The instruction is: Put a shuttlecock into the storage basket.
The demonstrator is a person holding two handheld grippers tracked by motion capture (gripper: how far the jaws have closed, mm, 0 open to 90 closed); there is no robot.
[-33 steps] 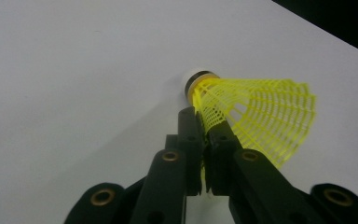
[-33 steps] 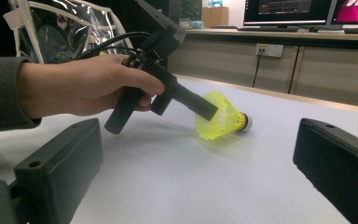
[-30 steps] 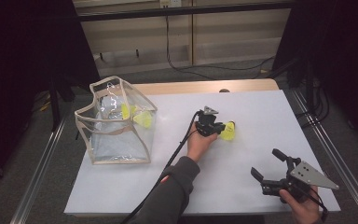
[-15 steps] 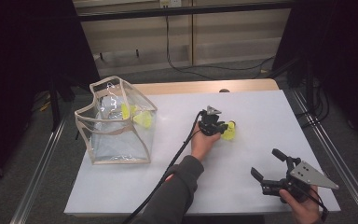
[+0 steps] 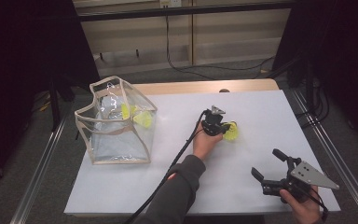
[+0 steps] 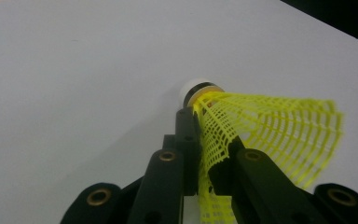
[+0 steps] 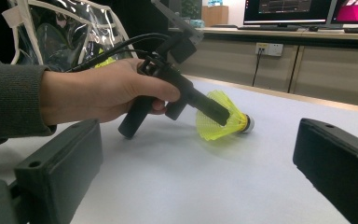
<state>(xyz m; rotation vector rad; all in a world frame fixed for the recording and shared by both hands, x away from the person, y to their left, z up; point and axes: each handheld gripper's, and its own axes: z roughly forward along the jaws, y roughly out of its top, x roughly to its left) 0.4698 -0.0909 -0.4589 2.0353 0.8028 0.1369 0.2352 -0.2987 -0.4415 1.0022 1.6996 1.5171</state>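
A yellow shuttlecock (image 5: 232, 134) with a white cork tip lies on its side on the white table (image 5: 261, 112), right of centre. My left gripper (image 5: 223, 129) is shut on its mesh skirt; the jaws have just closed further on it. In the left gripper view the black jaws pinch the netting of the shuttlecock (image 6: 279, 130) just behind the cork. The right gripper view shows the same shuttlecock (image 7: 223, 123) under the left gripper (image 7: 218, 115) and its hand. My right gripper (image 5: 267, 163) rests open near the table's front right corner, with nothing between its jaws.
A clear plastic bag (image 5: 116, 135) with beige trim stands open at the table's left, with two yellow shuttlecocks (image 5: 143, 120) inside. The left gripper's cable (image 5: 177, 158) trails back along the forearm. Cabinets and monitors stand beyond the table's far edge.
The left hand has edged slightly to the right at the shuttlecock. The right gripper has stayed where it was.
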